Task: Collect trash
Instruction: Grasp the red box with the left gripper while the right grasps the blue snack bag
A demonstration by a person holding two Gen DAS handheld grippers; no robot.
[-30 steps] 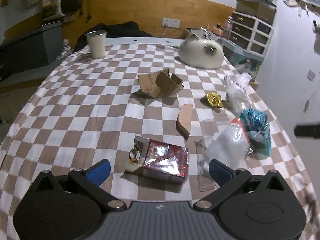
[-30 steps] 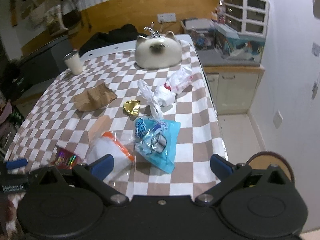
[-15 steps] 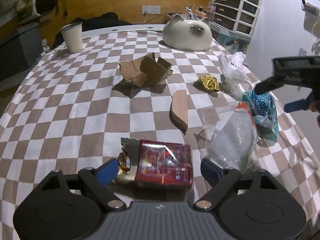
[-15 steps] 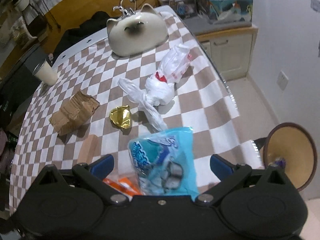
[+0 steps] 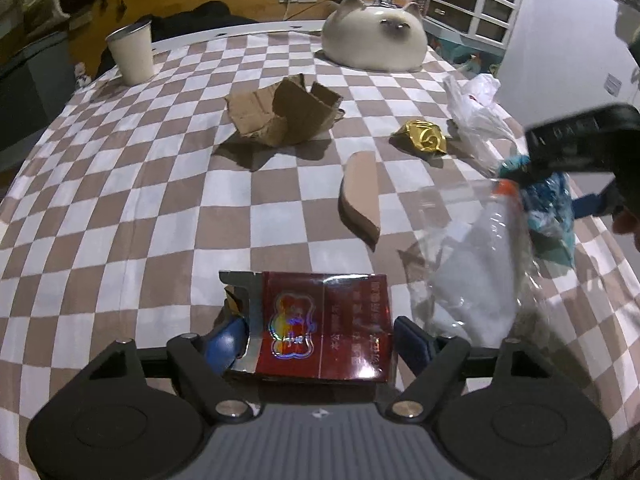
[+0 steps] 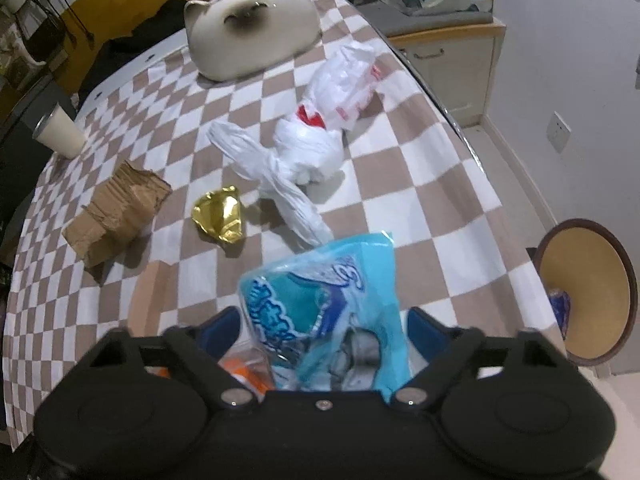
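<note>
A red cigarette box [image 5: 324,320] lies on the checked tablecloth [image 5: 160,208], between the blue pads of my left gripper [image 5: 320,340]. Its jaws are closing and the right pad stands a sliver off the box. My right gripper [image 6: 324,328] straddles a blue snack bag [image 6: 320,300]; those jaws are closing too, pads just clear of it. Its blue fingers [image 5: 588,203] show at the right of the left wrist view. Other litter: a clear bag with orange print [image 5: 472,280], gold foil [image 6: 220,216], torn cardboard [image 5: 284,116], a tan card piece [image 5: 362,196], a white plastic bag [image 6: 316,140].
A cat-shaped ceramic basin [image 5: 374,38] sits at the far end and a pale cup [image 5: 132,56] at the far left. The table's right edge drops to the floor, where a round stool [image 6: 588,292] stands. Drawers and a cabinet line the back wall.
Both grippers have come down and forward over the table and their jaws have narrowed. The red box now lies between the left pads, the blue bag between the right.
</note>
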